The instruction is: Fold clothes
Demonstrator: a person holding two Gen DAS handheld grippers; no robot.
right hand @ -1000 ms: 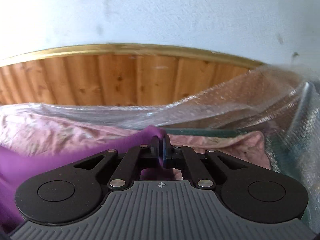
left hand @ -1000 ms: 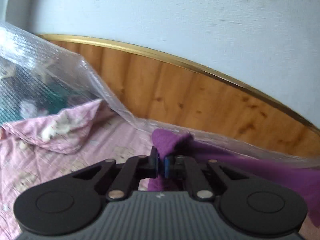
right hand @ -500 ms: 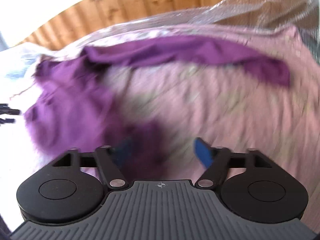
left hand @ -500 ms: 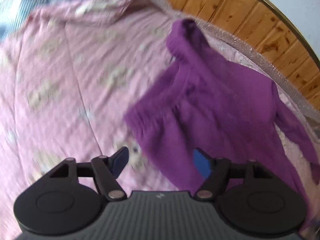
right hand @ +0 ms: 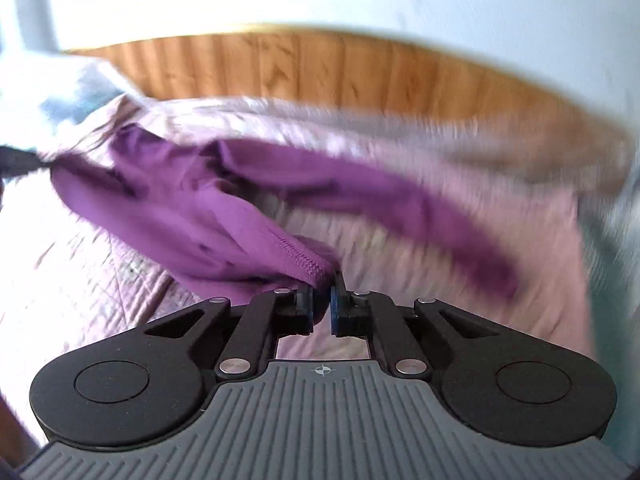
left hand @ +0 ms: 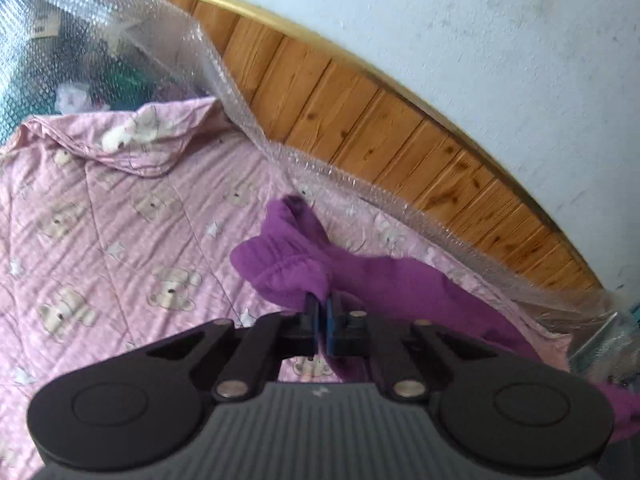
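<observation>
A purple garment [left hand: 384, 276] lies partly lifted over a pink bear-print quilt [left hand: 120, 240]. My left gripper [left hand: 322, 312] is shut on a bunched edge of it; the cloth trails right and down behind the gripper. In the right wrist view my right gripper [right hand: 321, 304] is shut on a stitched hem of the same purple garment [right hand: 224, 208], which stretches left toward a dark shape, blurred, at the frame's edge. A long purple sleeve [right hand: 400, 208] hangs off to the right. This view is motion-blurred.
A wooden headboard [left hand: 360, 108] with a gold rim runs behind the bed under a pale wall. Bubble wrap [left hand: 120, 40] covers things at the far left and lines the headboard's foot. The quilt's corner is folded over at the back left.
Half a second ago both grippers were open above the spread garment. Now each is shut on a part of it and the cloth is pulled up off the quilt.
</observation>
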